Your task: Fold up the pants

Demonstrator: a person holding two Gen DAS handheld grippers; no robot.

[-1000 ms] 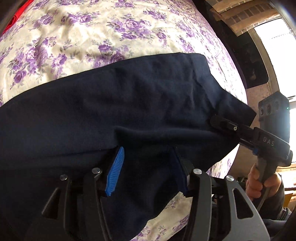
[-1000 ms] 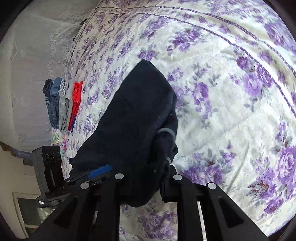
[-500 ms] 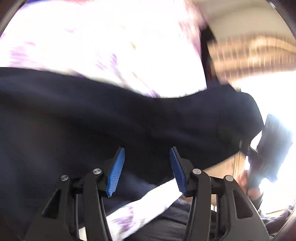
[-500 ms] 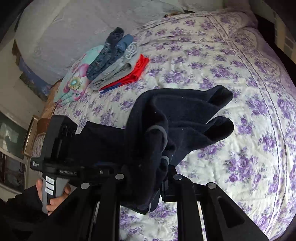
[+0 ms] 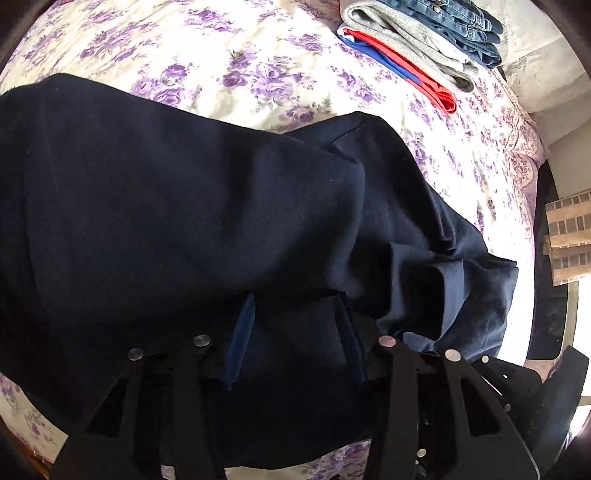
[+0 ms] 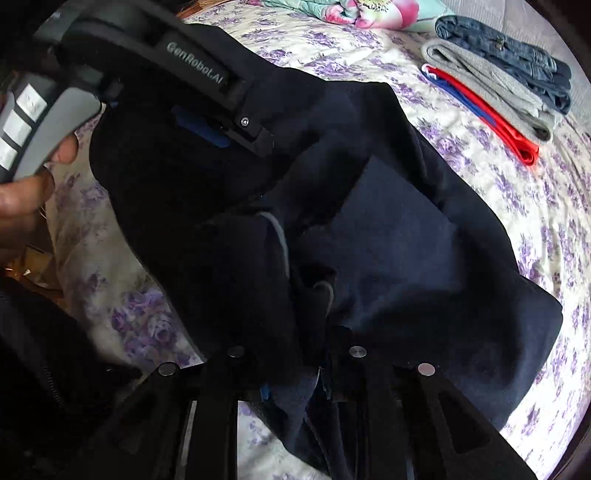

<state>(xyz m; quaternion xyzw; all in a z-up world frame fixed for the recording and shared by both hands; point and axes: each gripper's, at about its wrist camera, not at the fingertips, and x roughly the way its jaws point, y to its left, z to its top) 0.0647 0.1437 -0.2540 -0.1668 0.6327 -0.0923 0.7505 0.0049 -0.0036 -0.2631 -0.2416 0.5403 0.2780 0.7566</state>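
pants [image 5: 184, 221]: dark navy, bunched and part folded, fill most of both views; lie on the bedspread [image 5: 258, 55], cream w/ purple flowers. in left wrist view the cloth runs from the left edge to the right centre, a cuff or hem opening at right centre. in right wrist view a grey-edged band, maybe the waistband, shows at centre.

left gripper [image 5: 295, 339]: bottom centre of its own view, jaws narrow, blue pads [image 5: 242, 339] w/ a fold of the pants between them; jaws have just been closing; cloth looks pinched. also seen in right wrist view [image 6: 225, 134], upper left, its tip sunk in the pants.

right gripper [image 6: 295, 365]: bottom centre of its own view, jaws narrow and just been opening; a thick bunch of pants sits between them, pads mostly hidden by cloth, so can't be sure they still press, though the cloth looks held.

hand [image 6: 26, 195]: left edge of right wrist view, around the left gripper's grey handle.

stack [image 5: 424, 40]: folded clothes, upper right in both views, well apart from the pants; jeans, grey item, red-and-blue item, overlapping side by side.

pillow [image 6: 351, 11]: mint w/ pink flower, top centre of right wrist view, beside the stack.
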